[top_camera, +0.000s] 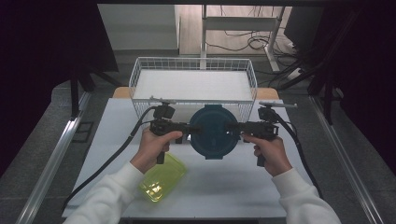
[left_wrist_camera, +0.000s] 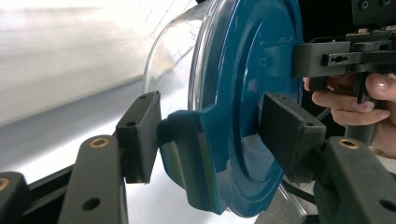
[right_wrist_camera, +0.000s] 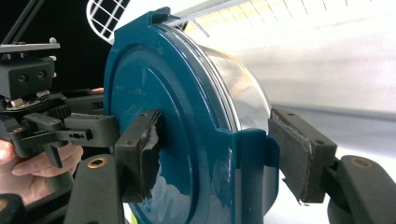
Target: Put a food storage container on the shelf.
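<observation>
Hands hold two grippers at a round tub [top_camera: 214, 132] with a blue lid [left_wrist_camera: 254, 100], up over the white table [top_camera: 233, 182], just in front of a wire basket [top_camera: 140, 74] with a white sheet in it. The left gripper [top_camera: 195, 129] has its jaws around the lid's left clip [left_wrist_camera: 187, 158], the right gripper [top_camera: 232, 126] has its jaws around the right clip [right_wrist_camera: 245, 163], and I cannot tell if either one squeezes tight. The tub's clear side shows nothing inside, and a yellow-green tub [top_camera: 161, 179] lies on the table near the left sleeve [top_camera: 109, 198].
</observation>
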`<control>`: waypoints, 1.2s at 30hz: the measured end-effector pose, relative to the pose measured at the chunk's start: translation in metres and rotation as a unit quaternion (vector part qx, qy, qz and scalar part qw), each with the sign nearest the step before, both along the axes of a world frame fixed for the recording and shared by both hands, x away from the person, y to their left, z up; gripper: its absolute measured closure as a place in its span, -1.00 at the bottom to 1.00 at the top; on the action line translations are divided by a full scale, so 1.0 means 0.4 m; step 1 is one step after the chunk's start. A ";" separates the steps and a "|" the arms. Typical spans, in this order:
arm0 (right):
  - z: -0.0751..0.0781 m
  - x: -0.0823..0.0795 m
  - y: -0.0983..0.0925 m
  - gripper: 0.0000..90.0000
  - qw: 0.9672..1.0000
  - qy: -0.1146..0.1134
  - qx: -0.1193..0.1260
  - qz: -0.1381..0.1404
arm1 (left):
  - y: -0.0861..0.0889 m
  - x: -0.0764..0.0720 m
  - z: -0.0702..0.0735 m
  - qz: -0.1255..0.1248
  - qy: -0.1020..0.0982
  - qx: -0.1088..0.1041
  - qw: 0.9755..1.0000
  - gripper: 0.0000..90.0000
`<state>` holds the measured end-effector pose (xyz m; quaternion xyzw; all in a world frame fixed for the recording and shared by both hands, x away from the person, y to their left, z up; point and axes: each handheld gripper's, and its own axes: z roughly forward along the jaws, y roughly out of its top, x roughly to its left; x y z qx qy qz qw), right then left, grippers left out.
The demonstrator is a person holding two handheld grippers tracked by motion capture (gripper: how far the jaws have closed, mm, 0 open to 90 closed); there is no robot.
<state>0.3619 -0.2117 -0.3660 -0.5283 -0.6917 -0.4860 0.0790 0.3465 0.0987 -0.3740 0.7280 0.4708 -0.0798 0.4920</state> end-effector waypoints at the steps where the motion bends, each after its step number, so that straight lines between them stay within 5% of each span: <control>1: 0.012 0.004 0.005 -0.20 1.000 -0.002 0.001 0.000 | 0.002 0.001 0.007 0.002 -0.002 0.000 1.000 -0.12; 22: 0.092 0.065 0.041 -0.20 1.000 -0.009 0.025 0.001 | 0.043 0.051 0.113 0.016 -0.030 0.005 0.999 -0.11; 36: 0.165 0.114 0.064 -0.20 1.000 -0.025 0.017 0.004 | 0.068 0.099 0.173 0.022 -0.047 -0.006 0.999 -0.11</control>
